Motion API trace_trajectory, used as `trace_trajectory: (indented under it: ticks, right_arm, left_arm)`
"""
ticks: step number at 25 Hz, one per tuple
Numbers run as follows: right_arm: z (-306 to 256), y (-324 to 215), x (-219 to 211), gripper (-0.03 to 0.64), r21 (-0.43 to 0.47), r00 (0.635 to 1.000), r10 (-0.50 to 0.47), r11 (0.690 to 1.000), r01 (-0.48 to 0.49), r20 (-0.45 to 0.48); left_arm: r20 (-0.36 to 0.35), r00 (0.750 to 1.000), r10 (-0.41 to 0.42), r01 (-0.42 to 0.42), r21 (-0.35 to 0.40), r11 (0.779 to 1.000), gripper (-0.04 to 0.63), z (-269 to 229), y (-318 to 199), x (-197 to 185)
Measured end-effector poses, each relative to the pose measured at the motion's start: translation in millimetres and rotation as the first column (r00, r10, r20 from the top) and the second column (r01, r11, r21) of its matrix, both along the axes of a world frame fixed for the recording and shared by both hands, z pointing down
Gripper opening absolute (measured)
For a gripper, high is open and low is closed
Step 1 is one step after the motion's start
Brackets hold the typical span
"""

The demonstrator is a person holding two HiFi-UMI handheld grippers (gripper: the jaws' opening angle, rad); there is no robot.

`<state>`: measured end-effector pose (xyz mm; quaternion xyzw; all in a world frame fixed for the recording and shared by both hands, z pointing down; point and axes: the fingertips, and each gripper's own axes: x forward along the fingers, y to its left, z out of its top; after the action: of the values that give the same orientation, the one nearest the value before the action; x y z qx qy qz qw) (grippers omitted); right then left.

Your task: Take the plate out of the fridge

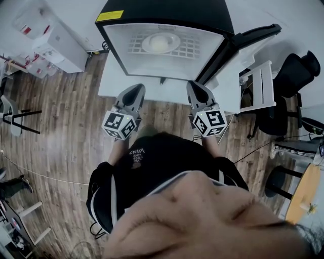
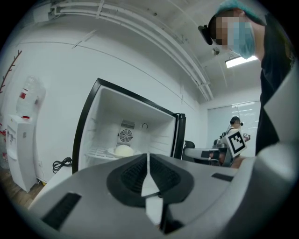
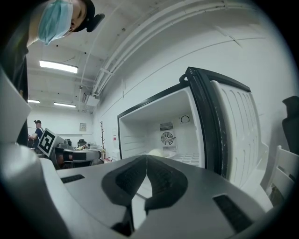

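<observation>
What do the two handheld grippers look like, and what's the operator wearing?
Both the left gripper and right gripper have grey wedge-shaped bodies tapering to dark ribbed pads, each carrying a white cube with black square markers. No cables show. The person wears a black top with white trim.

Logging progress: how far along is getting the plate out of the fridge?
Done: the black-edged white fridge door stands open. In hand: nothing; left tool and right tool are shut, empty, outside the fridge. Left: take the white round plate off its wire shelf.
</observation>
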<state>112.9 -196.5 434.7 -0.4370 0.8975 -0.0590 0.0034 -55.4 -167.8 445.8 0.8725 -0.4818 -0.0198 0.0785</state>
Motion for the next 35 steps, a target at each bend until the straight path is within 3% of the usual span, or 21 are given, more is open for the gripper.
trace_trajectory:
  ticks: [35]
  right_arm:
    - [-3, -87, -31, 0.012, -0.008, 0.994, 0.111, 0.994, -0.111, -0.021]
  left_arm:
    - [-0.031, 0.992, 0.125, -0.126, -0.031, 0.992, 0.029, -4, -124, -18]
